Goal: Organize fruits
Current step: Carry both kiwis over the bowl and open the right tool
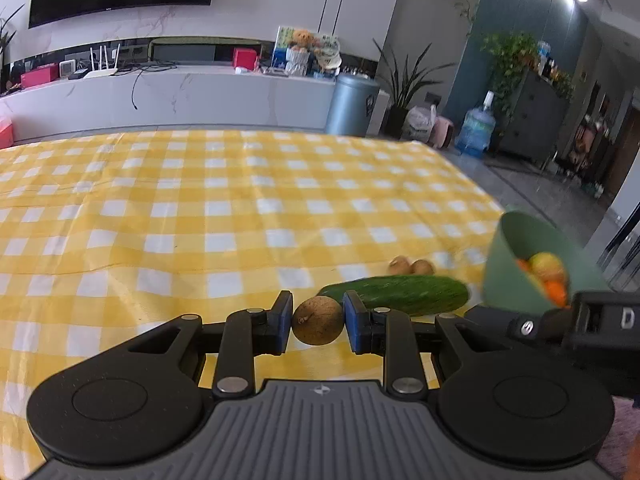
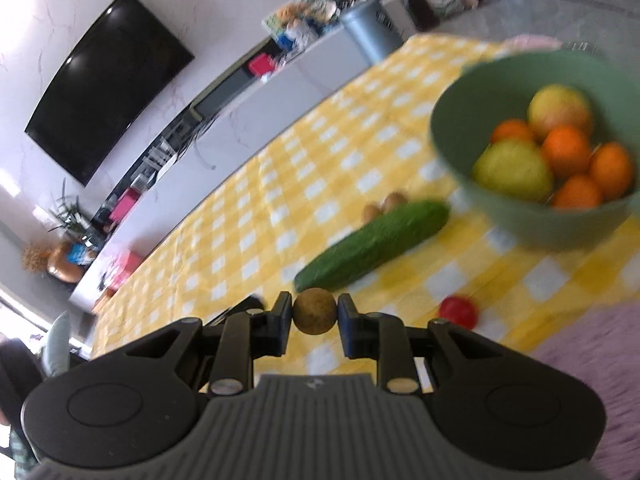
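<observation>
Two tools each clamp a brown fruit: left tool (image 1: 318,322) on longan (image 1: 318,321), right tool (image 2: 315,317) on another (image 2: 315,317), presumably bound for the bowl (image 2: 460,120) at upper right.

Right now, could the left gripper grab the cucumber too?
Probably not yet. The left gripper is already shut on a small brown fruit. The cucumber lies just beyond it on the tablecloth, nothing between.

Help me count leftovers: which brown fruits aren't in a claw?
The brown pair lying behind the cucumber; the left claw and right claw each pinch another.
</observation>
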Tool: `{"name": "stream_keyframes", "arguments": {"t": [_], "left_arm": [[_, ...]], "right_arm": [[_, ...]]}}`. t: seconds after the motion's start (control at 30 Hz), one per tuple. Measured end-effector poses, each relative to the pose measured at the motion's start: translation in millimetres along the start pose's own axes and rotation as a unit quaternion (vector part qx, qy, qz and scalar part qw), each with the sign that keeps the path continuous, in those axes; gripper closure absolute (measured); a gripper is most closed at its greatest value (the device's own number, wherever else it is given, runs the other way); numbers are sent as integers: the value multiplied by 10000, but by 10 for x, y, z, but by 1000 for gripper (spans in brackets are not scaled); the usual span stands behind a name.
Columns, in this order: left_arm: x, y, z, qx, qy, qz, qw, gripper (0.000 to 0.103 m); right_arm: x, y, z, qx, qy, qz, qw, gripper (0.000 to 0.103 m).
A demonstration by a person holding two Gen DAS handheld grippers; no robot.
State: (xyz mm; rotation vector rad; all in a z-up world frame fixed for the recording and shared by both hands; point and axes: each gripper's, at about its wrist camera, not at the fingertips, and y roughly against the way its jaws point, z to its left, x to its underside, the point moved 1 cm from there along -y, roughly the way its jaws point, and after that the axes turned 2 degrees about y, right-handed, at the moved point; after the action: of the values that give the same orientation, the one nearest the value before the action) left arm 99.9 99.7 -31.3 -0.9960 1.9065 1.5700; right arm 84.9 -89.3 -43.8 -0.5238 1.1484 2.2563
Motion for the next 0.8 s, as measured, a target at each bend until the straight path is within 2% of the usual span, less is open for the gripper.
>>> {"name": "stream_keyframes", "arguments": {"t": [0.13, 0.23, 0.37, 0.47, 0.63, 0.8], "left_arm": [[-68, 117, -175, 270, 38, -24, 9996, 73], [-119, 222, -355, 537, 29, -143, 9985, 73], [-145, 339, -653, 921, -118, -266, 9953, 73], [-117, 397, -888, 1042, -290, -444, 9931, 73], [-83, 277, -1135, 1394, -329, -434, 9887, 73], [-57, 37, -1237, 1547, -164, -270, 9875, 73]], "right_arm": [[-130, 273, -78, 738, 374, -628, 9946, 83], [-237, 450, -261, 981, 322, -950, 9901, 83], [-357, 625, -541, 1321, 166, -1230, 9834, 83], [-390, 660, -700, 1584, 166, -1272, 9790, 83], [-431, 562, -938, 1149, -270, -1100, 9869, 83], [-430, 499, -991, 1069, -362, -1047, 9881, 83]]}}
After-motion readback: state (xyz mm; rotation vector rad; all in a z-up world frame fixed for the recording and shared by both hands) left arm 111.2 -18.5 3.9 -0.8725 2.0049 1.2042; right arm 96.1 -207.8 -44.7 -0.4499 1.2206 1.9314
